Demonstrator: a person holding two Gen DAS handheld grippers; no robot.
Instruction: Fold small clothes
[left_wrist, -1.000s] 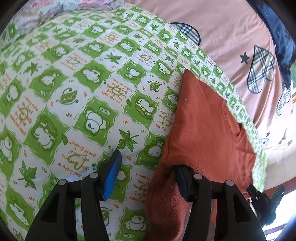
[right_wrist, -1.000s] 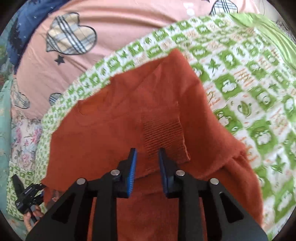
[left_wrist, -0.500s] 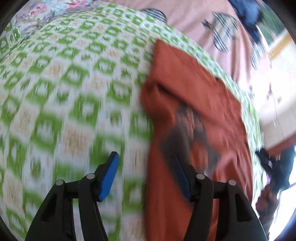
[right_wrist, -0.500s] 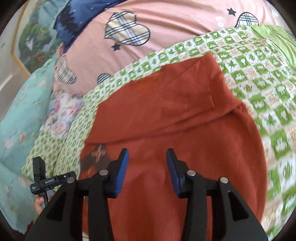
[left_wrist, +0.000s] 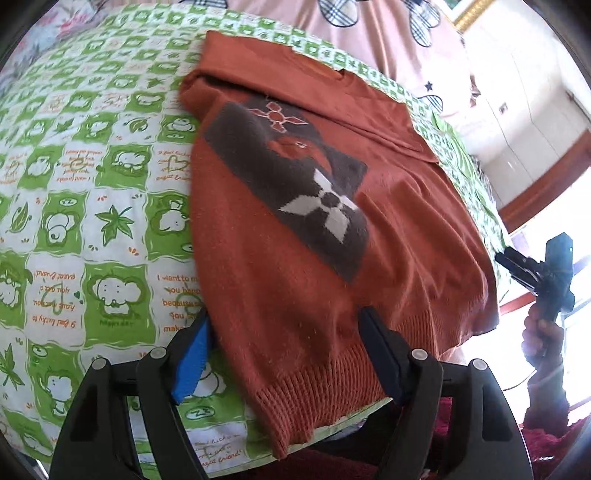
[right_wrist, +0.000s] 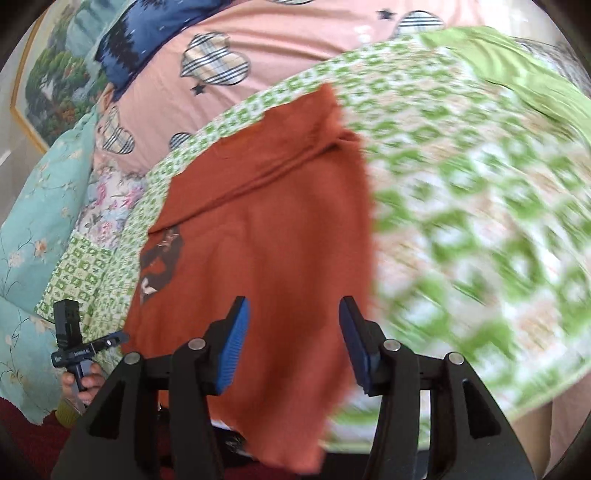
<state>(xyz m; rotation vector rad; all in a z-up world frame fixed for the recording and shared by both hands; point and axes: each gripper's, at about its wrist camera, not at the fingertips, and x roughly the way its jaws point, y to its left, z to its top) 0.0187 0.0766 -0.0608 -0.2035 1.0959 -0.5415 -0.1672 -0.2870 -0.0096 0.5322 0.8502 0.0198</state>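
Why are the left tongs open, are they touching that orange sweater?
Cannot tell. In the left wrist view the left tongs straddle the orange sweater, but neither contact nor gap shows plainly.

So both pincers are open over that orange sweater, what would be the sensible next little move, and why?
Probably lower the left gripper and close it on the ribbed hem of the sweater. Both it and the right gripper are open and holding nothing, and the hem hangs over the edge of the green-checked sheet, within easy reach.
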